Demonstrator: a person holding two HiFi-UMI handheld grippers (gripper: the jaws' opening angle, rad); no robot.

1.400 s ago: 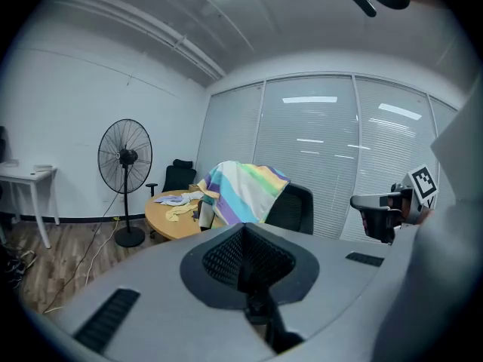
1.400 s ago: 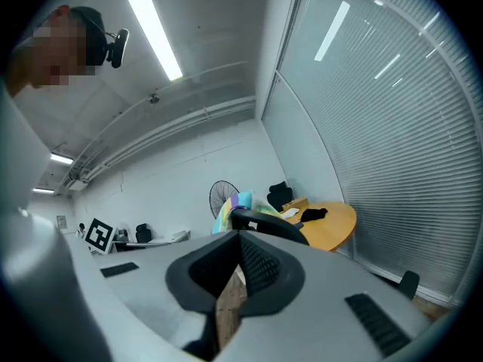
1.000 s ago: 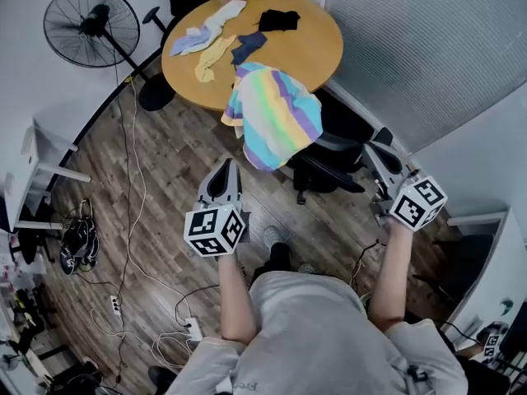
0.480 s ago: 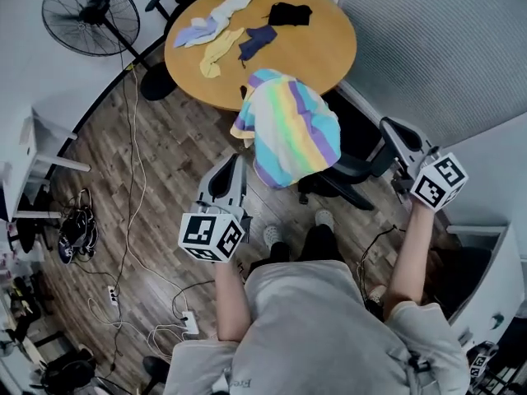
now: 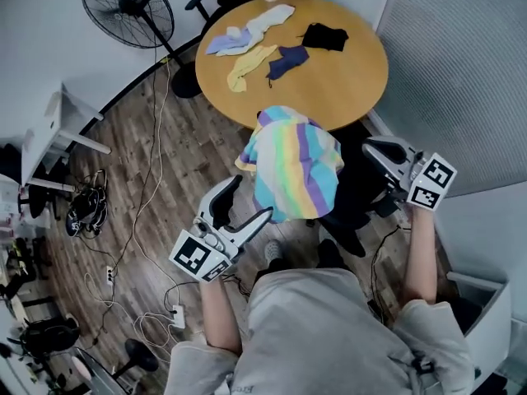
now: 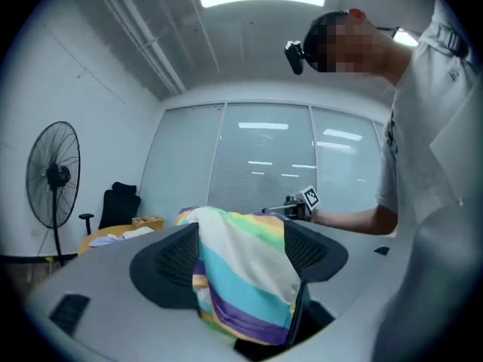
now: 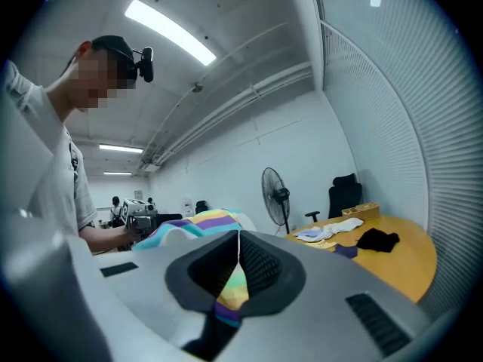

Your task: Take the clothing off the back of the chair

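**Left jaws spread at the striped shirt, right jaws closed beside the chair**

The striped shirt (image 5: 292, 167) hangs over the back of the black chair (image 5: 356, 197), just at the edge of the round wooden surface (image 5: 346, 89). The left gripper (image 6: 241, 256) points at the shirt with its jaws spread wide. In its own view the pastel fabric fills the gap between them. It may be brushing the inner pads, though contact is hard to confirm, and the head view shows the jaw tips just short of the shirt's hem.

The right gripper (image 7: 238, 240) is on the chair's other side, apart from the cloth. Its jaws are pressed together at the tips and pinch nothing; a sliver of the shirt shows beyond them. Small garments (image 5: 262, 46) lie scattered on the surface.
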